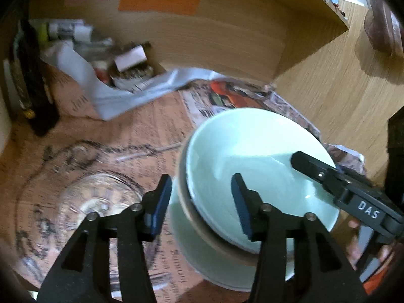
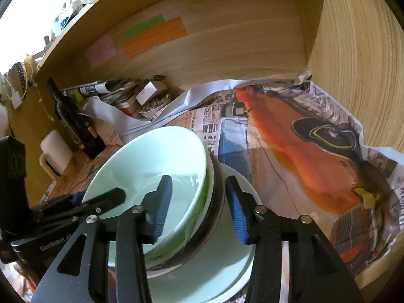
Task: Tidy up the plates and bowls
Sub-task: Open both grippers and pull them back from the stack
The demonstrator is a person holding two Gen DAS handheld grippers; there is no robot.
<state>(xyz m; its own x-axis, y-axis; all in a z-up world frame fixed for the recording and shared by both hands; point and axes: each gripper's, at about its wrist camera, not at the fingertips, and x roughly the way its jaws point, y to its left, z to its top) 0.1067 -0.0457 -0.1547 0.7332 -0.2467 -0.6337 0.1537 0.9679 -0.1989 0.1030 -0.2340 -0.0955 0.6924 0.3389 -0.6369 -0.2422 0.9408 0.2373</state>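
Note:
A pale green bowl sits on top of a stack of nested bowls, which rests on a pale green plate on a newspaper-lined shelf. My left gripper is open, its jaws straddling the stack's left rim. My right gripper is open, its jaws straddling the bowls' right rim; it also shows in the left wrist view, one finger reaching inside the top bowl. The plate also shows under the stack in the right wrist view. A clear glass bowl sits left of the stack.
The wooden cabinet back wall carries coloured sticky notes. A dark bottle, a white mug and a box of clutter stand at the back left. Orange-printed newspaper covers the shelf to the right.

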